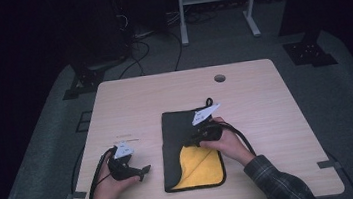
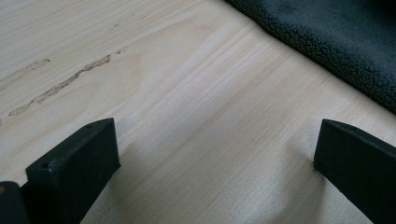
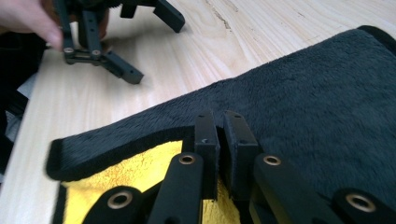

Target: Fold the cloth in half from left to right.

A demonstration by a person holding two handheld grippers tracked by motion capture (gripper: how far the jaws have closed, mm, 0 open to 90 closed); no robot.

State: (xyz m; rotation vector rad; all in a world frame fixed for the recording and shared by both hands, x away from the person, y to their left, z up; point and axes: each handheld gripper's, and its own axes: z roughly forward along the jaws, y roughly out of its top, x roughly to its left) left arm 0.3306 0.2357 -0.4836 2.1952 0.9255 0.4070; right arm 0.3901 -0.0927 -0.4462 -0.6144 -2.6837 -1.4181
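Cloth (image 1: pixel 183 129) lies flat at centre of the table (image 1: pixel 115 106) in the high view, long axis running up-frame. Right gripper (image 1: pixel 200 138) sits on the cloth's mid-right part, just above the yellow patch; left gripper (image 1: pixel 142 172) rests on bare wood left of the cloth, near but apart from its edge.

Cloth: dark grey, plush pile, with a dark bound edge. Lower right portion is folded over, exposing a bright yellow underside (image 1: pixel 199 165) as a roughly triangular area. In the right gripper view the grey layer (image 3: pixel 303 107) fills the upper right of frame, its folded edge crossing to lower left, yellow (image 3: pixel 140 168) beneath.

Right gripper (image 3: pixel 222 140): jaws nearly together, a thin slit between them, at the fold edge where grey meets yellow. Cannot tell whether fabric is pinched between them.

Left gripper (image 2: pixel 215 154): jaws spread wide, nothing between them but wood; tips low over the table. Cloth corner (image 2: pixel 336 42) at upper right of that frame, clear of both jaws. The right gripper view also shows it, upper left (image 3: pixel 154 42), jaws splayed.
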